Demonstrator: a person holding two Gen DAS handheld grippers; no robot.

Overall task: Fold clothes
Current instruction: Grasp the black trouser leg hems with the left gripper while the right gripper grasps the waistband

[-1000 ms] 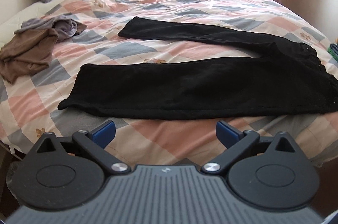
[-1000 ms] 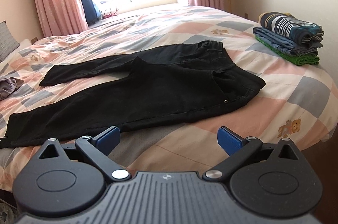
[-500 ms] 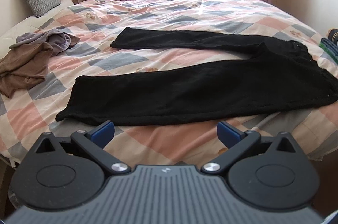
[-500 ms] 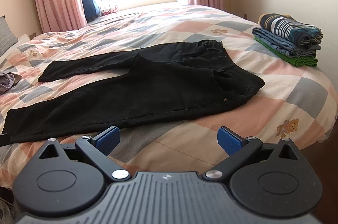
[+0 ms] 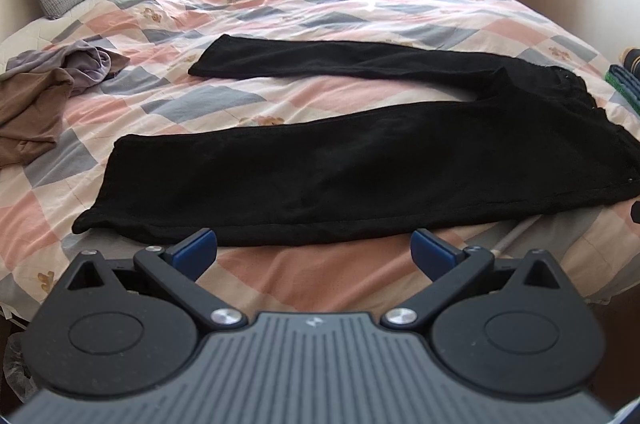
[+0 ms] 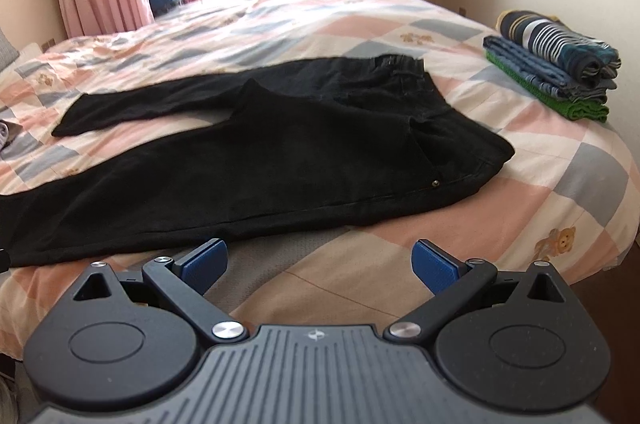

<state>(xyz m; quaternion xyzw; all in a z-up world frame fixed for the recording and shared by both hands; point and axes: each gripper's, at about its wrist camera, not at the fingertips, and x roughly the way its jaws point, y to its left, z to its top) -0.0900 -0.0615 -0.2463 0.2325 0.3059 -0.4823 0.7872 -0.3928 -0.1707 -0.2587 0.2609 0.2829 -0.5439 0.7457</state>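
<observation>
The black long-legged trousers (image 5: 360, 163) lay flat on the checked pink-and-grey quilt (image 5: 320, 3), legs spread. Left gripper (image 5: 314, 250) and right gripper (image 6: 320, 260) hovered wide apart, empty. Crumpled brown and grey garments (image 5: 44, 95) lay left; a folded striped stack (image 6: 552, 63) sat right.

black trousers (image 6: 256, 159): cuff cut off left | folded stack (image 5: 628, 75): cut off right

Black trousers (image 5: 360, 159) lie flat across the checked bed (image 5: 360, 7), legs spread toward the left. The left tool (image 5: 314, 250) hovers near the bed's near edge, its blue pads wide apart. Crumpled brown and grey clothes (image 5: 44, 95) sit far left.
</observation>
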